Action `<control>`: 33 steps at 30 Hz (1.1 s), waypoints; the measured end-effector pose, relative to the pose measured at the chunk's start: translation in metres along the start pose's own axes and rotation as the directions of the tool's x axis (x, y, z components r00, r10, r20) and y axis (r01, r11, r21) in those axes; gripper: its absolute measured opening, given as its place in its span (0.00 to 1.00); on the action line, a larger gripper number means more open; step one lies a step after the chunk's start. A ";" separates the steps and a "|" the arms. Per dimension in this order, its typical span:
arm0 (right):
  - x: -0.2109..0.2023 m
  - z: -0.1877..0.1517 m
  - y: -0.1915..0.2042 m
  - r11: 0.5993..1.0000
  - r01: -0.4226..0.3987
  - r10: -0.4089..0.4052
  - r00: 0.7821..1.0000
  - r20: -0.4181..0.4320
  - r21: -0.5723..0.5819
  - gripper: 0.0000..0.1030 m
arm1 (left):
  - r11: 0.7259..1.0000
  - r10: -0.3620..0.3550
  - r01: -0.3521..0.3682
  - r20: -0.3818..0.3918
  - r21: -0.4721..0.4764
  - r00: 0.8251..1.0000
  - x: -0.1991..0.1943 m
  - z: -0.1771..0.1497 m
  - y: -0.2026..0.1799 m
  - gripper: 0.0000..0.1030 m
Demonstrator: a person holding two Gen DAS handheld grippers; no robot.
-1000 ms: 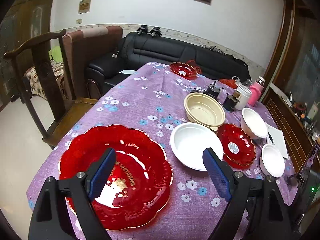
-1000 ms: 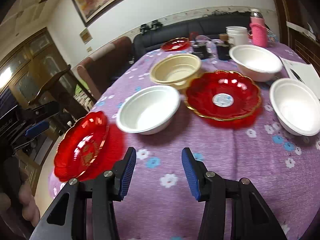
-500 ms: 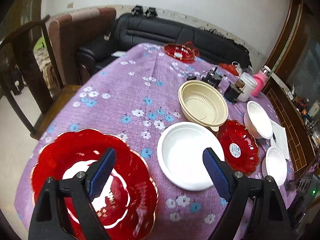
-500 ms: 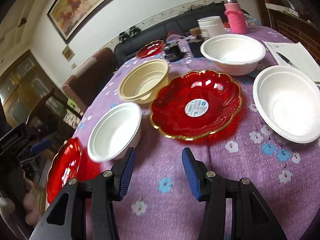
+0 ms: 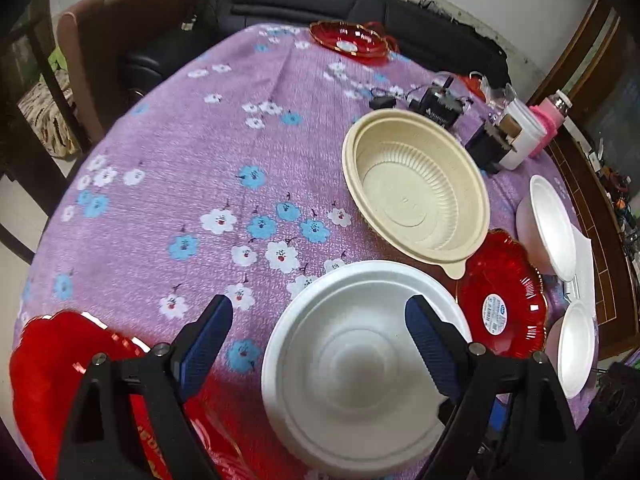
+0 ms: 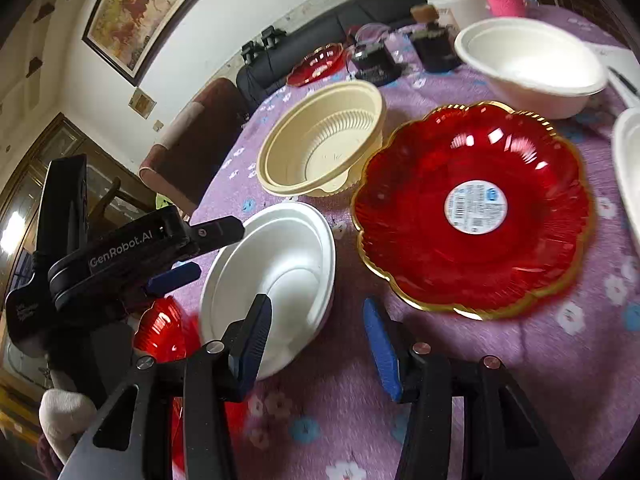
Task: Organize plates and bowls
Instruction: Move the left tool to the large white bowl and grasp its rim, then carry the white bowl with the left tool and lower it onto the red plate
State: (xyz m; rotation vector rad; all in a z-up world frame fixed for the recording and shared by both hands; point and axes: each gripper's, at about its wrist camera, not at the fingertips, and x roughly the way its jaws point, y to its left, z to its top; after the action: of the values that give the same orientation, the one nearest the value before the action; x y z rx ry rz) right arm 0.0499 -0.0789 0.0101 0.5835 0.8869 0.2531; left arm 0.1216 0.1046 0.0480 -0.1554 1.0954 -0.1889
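Observation:
My left gripper (image 5: pixel 318 340) is open wide and hangs just over the near white foam bowl (image 5: pixel 352 368), its blue pads clear of the rim on either side. Beyond that bowl sit a cream ribbed bowl (image 5: pixel 416 192) and a red gold-rimmed plate (image 5: pixel 500 312) with a sticker. A larger red plate (image 5: pixel 60 380) lies at the lower left. My right gripper (image 6: pixel 318 334) is open with only cloth between its fingers, close in front of the red plate (image 6: pixel 472 208) and beside the white bowl (image 6: pixel 280 264). The left gripper (image 6: pixel 218 248) shows over that bowl's far rim.
Two more white bowls (image 5: pixel 552 224) (image 5: pixel 576 348) stand at the table's right edge. A small red plate (image 5: pixel 348 40) sits far back. Black gadgets (image 5: pixel 440 108), a white tub (image 5: pixel 524 136) and a pink bottle (image 5: pixel 552 116) crowd the back right. A gloved hand (image 6: pixel 64 408) holds the left gripper.
My left gripper has moved forward and down, off the large red plate and over the white bowl. My right gripper has come closer to the stickered red plate and rolled. Neither opening has changed.

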 end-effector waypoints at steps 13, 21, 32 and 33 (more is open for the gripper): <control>0.028 -0.001 -0.007 0.999 -0.044 0.043 0.998 -0.047 -0.028 0.31 | 0.985 0.069 -0.065 -0.020 0.159 0.997 0.016 -0.003 -0.024 0.44; 0.012 -0.002 -0.003 0.997 -0.031 0.031 1.000 0.003 -0.066 0.21 | 0.987 0.060 -0.066 0.040 0.150 0.997 -0.012 -0.012 -0.028 0.39; -0.024 -0.019 0.033 0.968 -0.007 0.043 0.989 0.140 -0.251 0.21 | 0.994 0.076 -0.086 0.140 0.067 0.987 -0.068 -0.046 -0.017 0.39; -0.026 -0.022 0.037 0.963 -0.008 0.049 0.988 0.145 -0.271 0.21 | 0.995 0.077 -0.085 0.143 0.048 0.987 -0.072 -0.049 -0.012 0.39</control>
State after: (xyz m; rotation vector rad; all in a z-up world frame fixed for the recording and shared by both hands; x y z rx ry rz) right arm 0.0179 -0.0518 0.0372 0.3567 0.6840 0.3459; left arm 0.0445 0.1080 0.0912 -0.0749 0.9526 -0.1323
